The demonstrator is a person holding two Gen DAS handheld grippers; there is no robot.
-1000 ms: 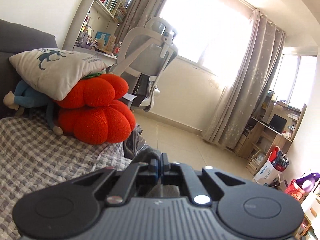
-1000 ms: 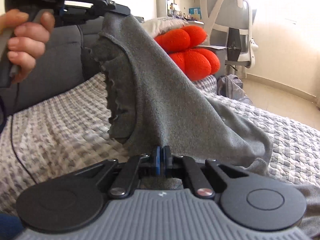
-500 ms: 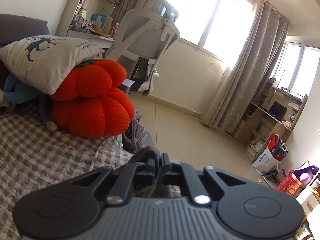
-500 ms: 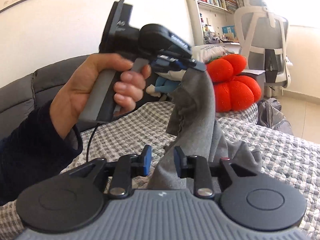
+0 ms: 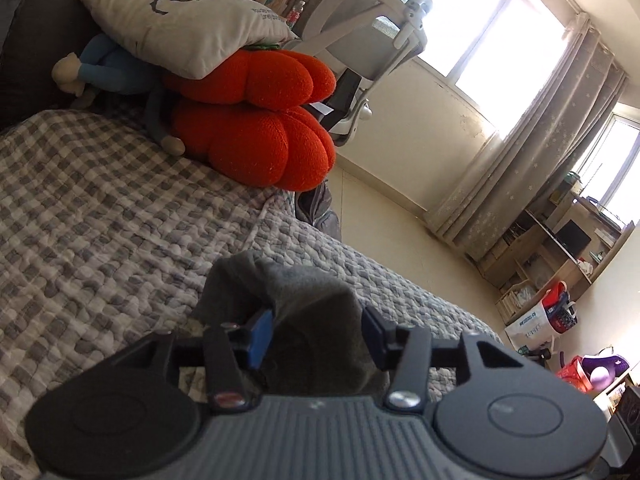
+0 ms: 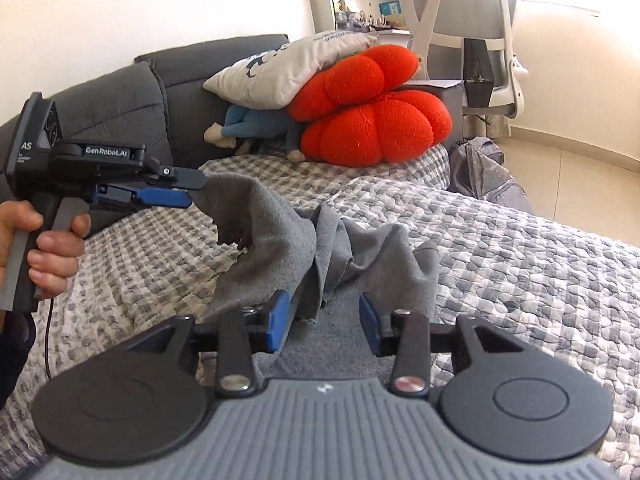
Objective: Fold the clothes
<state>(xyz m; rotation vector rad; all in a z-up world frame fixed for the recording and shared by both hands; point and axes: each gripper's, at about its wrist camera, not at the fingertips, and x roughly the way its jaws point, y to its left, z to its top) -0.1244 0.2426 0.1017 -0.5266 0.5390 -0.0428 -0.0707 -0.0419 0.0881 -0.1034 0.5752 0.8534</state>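
Note:
A grey knit garment lies crumpled on the checked quilt. My right gripper is low over its near edge. Its jaws are opening, and the cloth lies loose between the blue pads. My left gripper, held in a hand, is at the garment's raised left corner, which still drapes off its tip. In the left wrist view its jaws are opening wide. The grey garment bulges between the pads, which do not pinch it.
Two orange pumpkin cushions, a printed pillow and a blue plush toy are piled against the grey sofa back. Beyond the quilt's far edge are a grey backpack on the floor and a white office chair.
Both grippers were shut on the garment and now stand open. The left gripper came down towards the quilt, and the cloth it held up high has slumped into a heap.

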